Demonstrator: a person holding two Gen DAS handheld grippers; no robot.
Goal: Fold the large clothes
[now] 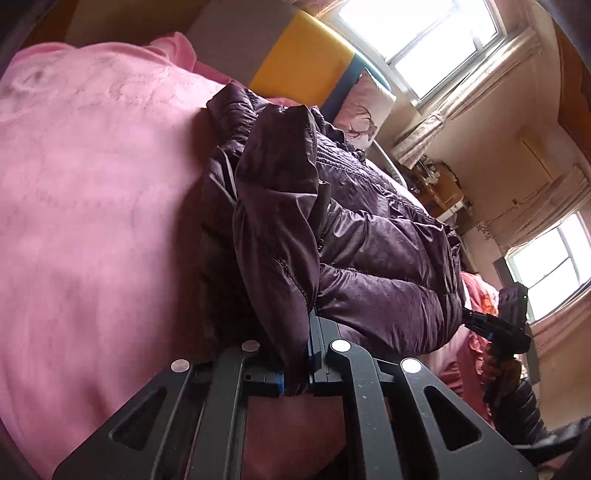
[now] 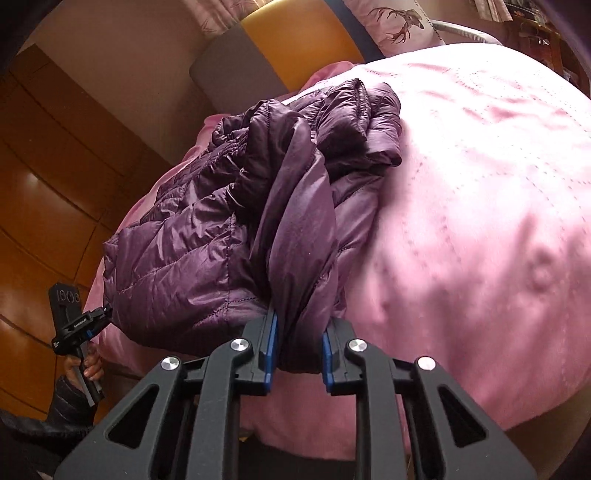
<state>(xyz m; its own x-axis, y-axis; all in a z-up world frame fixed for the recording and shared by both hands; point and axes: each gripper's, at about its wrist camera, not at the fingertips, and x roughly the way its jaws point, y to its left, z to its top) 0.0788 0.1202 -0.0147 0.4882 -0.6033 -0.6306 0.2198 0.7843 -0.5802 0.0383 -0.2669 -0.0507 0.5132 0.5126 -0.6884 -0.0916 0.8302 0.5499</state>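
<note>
Left wrist view: purple puffer jacket (image 1: 369, 236), bunched, on a pink bedspread (image 1: 92, 203).

Item 1, left gripper (image 1: 297, 376): its 2 fingers pinched nearly together on a fold at the jacket's near edge. Item 2, right gripper (image 2: 297, 356): fingers partly closed around a thick gathered roll of the same jacket (image 2: 229, 229), at the edge nearest that camera. The jacket lies on the bedspread (image 2: 480, 203), a deer-print pillow (image 2: 399, 26) beyond it at the bed's head.
</note>
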